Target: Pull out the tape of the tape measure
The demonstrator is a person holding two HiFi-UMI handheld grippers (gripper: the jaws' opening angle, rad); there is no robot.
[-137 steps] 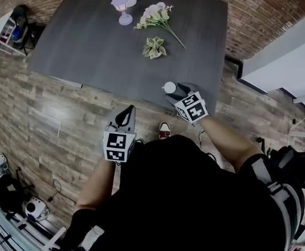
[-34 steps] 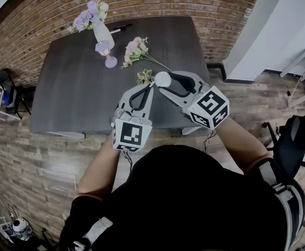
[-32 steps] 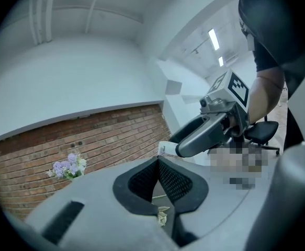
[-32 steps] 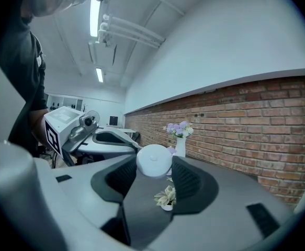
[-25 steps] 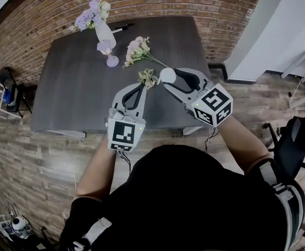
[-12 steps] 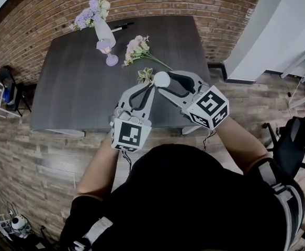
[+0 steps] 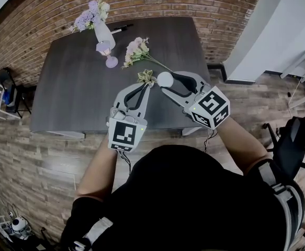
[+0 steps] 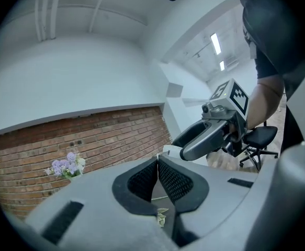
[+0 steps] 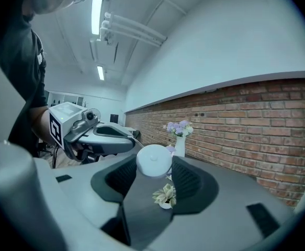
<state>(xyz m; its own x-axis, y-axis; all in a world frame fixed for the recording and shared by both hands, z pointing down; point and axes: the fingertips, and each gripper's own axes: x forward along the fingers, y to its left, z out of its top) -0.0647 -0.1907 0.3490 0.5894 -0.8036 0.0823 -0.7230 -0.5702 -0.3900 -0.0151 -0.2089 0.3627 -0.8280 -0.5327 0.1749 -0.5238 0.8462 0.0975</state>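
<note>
A white round tape measure (image 7: 164,79) sits between the pads of my right gripper (image 7: 165,80), which is shut on it above the dark table's near edge. The right gripper view shows the white case (image 9: 153,161) pinched at the fingertips of that gripper (image 9: 153,167). My left gripper (image 7: 147,86) points at the case from the left, its tips just beside it. Its jaws have just been closing and now meet (image 8: 157,160). I see no tape between them. The edge of the case (image 8: 169,150) shows just past the tips. No pulled-out tape is visible.
The dark table (image 7: 74,82) carries a white vase of purple flowers (image 7: 97,22), a small purple lamp (image 7: 106,51), a loose flower bunch (image 7: 135,48), a little potted succulent (image 7: 146,76) and a pen (image 7: 122,29). A brick wall stands behind; an office chair (image 7: 293,145) is at the right.
Since the earliest frame both grippers have come up over the table's near edge. Over the last second the left gripper drifted slightly toward and away from the tape measure.
</note>
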